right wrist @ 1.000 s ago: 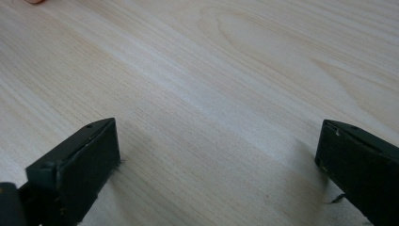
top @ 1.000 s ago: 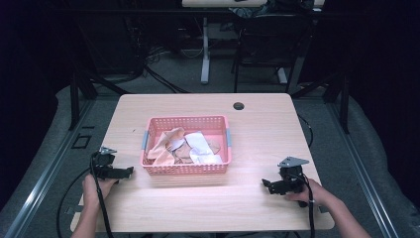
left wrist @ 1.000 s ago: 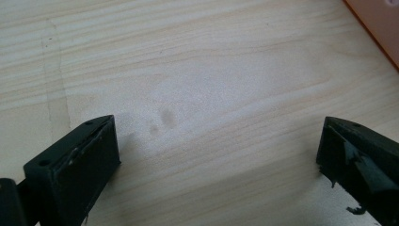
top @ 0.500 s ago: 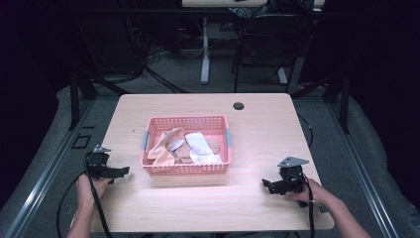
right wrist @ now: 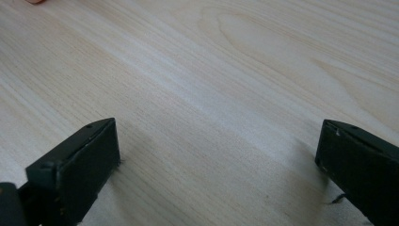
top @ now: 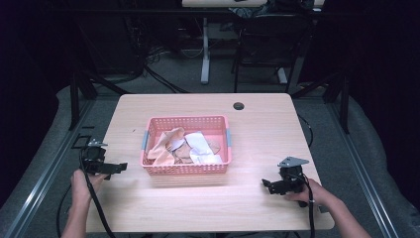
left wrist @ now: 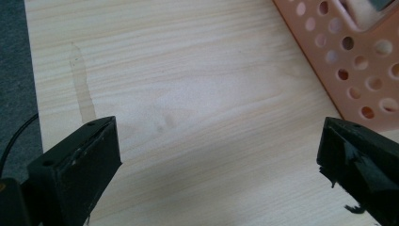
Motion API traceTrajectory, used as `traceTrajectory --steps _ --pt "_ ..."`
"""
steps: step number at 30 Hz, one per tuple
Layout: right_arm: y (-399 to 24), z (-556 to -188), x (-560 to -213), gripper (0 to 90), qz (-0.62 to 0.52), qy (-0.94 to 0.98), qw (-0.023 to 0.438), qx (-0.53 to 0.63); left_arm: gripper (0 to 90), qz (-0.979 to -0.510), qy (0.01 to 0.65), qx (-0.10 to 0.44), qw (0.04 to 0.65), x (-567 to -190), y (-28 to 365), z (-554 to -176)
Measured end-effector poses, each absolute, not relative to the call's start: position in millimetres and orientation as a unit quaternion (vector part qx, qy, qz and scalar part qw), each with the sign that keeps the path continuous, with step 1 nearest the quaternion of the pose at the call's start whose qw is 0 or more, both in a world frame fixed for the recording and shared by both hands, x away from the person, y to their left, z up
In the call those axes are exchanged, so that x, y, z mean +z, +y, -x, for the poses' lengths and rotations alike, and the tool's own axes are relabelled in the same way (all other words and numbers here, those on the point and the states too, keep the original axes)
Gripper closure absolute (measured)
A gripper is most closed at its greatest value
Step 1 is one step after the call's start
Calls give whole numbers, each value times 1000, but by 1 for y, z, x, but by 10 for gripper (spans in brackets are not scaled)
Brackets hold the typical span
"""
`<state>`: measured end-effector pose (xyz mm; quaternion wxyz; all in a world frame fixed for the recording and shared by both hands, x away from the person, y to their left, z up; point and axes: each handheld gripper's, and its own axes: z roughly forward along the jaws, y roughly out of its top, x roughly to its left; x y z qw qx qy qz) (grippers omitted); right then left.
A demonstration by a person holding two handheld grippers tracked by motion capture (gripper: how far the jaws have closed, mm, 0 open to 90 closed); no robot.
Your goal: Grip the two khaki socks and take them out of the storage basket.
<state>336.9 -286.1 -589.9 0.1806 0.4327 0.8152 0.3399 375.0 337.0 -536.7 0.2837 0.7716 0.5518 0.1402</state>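
Observation:
A pink perforated basket [top: 148, 168] stands in the middle of the wooden table [top: 257, 129] and holds crumpled beige and white cloths [top: 183, 146]. My left gripper [top: 119, 167] hovers at the table's left edge, left of the basket, open and empty. In the left gripper view the jaws stand wide apart over bare wood, the gripper's midpoint [left wrist: 219, 165] near the basket's corner [left wrist: 357, 70] at upper right. My right gripper [top: 267, 186] rests low over the table at front right, open, with bare wood between its fingers [right wrist: 219, 169].
A small dark round grommet [top: 238, 105] sits near the table's far edge. Black cables trail from both grippers off the table's front. Dark desk legs and chairs stand beyond the far side. A faint streak [left wrist: 82, 89] marks the wood near the left edge.
My left gripper has drifted left and slightly toward the table's front edge, away from the basket. The right gripper has stayed put.

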Motion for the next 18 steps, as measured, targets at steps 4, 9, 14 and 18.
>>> traceTrajectory --steps 4,9,14,18 --pt "-286 -337 -590 0 -431 816 181 340 0 -776 545 139 285 -524 336 -376" --pt "-286 -337 -590 0 -431 816 181 340 0 -779 537 140 293 -508 336 -377" --pt "-286 -337 -590 0 -431 816 180 340 0 -780 531 143 298 -492 334 -379" --pt "-286 -337 -590 0 -431 816 180 340 0 -783 526 142 300 -481 331 -382"
